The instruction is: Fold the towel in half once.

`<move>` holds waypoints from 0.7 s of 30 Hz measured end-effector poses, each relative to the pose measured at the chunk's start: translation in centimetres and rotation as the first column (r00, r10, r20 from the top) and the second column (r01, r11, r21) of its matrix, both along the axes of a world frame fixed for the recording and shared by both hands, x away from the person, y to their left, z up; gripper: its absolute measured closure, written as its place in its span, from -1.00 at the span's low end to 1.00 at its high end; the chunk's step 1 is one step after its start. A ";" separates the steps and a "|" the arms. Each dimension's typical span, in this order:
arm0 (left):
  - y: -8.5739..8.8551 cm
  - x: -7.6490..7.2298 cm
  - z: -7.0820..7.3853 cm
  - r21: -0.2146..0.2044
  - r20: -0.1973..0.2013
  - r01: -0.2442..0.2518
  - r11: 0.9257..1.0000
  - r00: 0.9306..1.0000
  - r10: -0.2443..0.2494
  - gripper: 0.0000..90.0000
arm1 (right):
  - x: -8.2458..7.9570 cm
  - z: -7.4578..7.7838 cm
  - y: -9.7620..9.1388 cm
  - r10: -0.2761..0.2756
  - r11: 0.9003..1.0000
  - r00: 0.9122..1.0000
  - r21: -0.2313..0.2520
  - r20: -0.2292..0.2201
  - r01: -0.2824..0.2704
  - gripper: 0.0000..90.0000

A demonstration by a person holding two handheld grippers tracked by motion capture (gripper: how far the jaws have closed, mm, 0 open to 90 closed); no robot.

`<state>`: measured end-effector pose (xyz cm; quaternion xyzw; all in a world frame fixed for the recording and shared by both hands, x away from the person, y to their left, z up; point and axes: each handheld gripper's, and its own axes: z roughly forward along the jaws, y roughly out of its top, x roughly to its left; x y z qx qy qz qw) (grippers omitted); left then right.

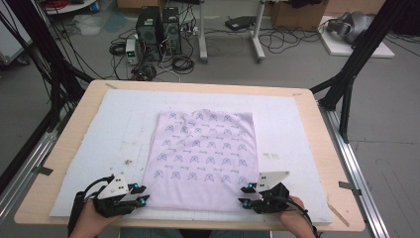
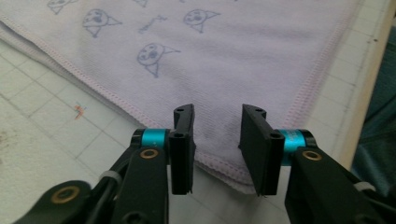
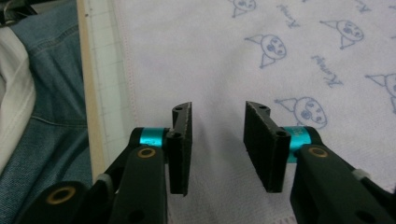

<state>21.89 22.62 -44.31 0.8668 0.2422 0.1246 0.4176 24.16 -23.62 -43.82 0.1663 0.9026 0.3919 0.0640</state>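
The left gripper stands with jaws apart and nothing pinched, at the near left corner of the lilac towel, which lies flat on the counter with its long axis running straight away from both grippers. Small script is printed between the towel's cartoon faces, too blurred to read. The right gripper hangs over the near right corner, jaws likewise parted and empty.

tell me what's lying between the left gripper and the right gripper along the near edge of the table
The near hem of the lilac printed cloth spans from the left gripper to the right gripper, nothing else on it, as the high view shows.
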 end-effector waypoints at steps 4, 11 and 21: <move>-0.4 -0.2 -0.1 -0.003 -0.026 0.032 0.999 0.999 -0.032 0.21 | -0.3 -0.3 -0.3 0.010 1.000 1.000 0.010 -0.008 -0.010 0.19; -0.7 -0.3 -0.6 -0.005 -0.002 0.045 0.999 0.999 -0.046 0.22 | -0.8 -0.8 -0.1 0.017 1.000 1.000 0.010 0.001 -0.017 0.20; -0.3 -1.0 -0.2 -0.024 0.020 0.030 0.999 0.999 -0.030 0.90 | -0.6 -0.4 -0.2 0.059 0.998 0.998 0.035 -0.022 -0.058 0.93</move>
